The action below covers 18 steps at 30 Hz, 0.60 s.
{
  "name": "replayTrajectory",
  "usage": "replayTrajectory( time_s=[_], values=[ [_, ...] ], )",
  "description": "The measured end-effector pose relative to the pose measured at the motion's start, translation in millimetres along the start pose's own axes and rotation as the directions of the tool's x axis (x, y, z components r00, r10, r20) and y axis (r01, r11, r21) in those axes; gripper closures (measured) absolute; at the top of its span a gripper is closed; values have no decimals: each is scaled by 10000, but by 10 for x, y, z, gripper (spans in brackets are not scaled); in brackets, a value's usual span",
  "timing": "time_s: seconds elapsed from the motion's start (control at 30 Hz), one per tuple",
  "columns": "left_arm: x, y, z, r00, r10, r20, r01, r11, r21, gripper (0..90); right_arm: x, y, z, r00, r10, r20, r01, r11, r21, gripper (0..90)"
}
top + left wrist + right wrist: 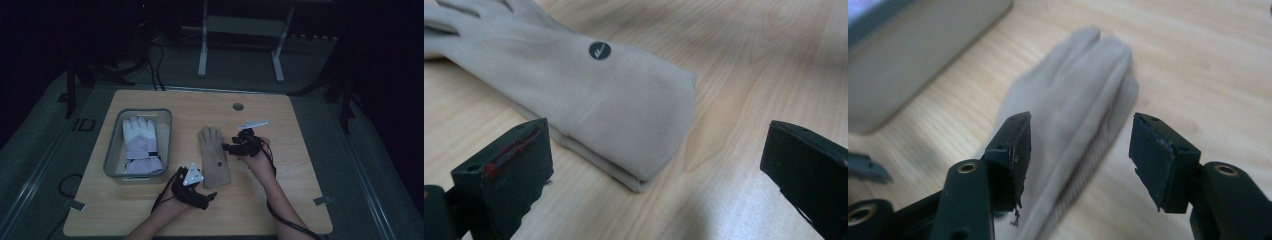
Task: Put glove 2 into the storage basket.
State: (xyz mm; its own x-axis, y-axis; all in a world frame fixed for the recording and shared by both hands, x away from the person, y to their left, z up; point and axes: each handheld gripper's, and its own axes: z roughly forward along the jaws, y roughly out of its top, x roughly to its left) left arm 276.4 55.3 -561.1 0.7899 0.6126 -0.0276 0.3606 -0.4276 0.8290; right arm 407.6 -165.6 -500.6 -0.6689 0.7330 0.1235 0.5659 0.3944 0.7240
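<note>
A person's two hands work grippers over a wooden table (280, 200). Nearest, the left gripper (209, 196) sits low near the table's front edge, its jaws spread wide and empty; in its own view the cuff of the tan glove (624, 110) lies flat on the wood just ahead of them, between the two pads but untouched. Bare tabletop stretches to the right of the cuff.

Farther in, the right gripper (227, 147) hangs at the glove's right side, by the palm. Its jaws stand apart, holding nothing; the right gripper view looks past them along the glove (1073, 115) toward its fingertips, the cloth showing between the pads without contact.

The glove (214, 157) lies mid-table, fingers pointing away from the person, cuff toward the front edge. To its left, a grey bin (111, 155) holds a white glove (141, 145); the bin's wall stands near the tan glove but apart from it. Beyond the fingertips, open wood runs to the far edge, broken by a small round grommet (238, 106).
</note>
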Motion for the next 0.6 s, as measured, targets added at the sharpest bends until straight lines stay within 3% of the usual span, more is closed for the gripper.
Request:
replayTrajectory(
  time_s=[0.2,0.23,0.33,0.6],
  values=[
    [-42,104,48,9980,620,142,-621,9980,105,23,-43,208,81,9999,105,68,-104,9999,-79,407],
    [-44,109,48,9973,713,155,-712,9975,-27,70,-46,229,100,9999,94,35,-94,9999,-67,405],
    [-23,141,77,9968,729,315,-730,9973,0,142,-56,285,182,9999,129,4,-129,9999,4,390],
    [-21,180,196,9939,997,472,-1024,9929,602,148,-114,365,403,9989,463,31,-463,9986,243,325]
  ],
)
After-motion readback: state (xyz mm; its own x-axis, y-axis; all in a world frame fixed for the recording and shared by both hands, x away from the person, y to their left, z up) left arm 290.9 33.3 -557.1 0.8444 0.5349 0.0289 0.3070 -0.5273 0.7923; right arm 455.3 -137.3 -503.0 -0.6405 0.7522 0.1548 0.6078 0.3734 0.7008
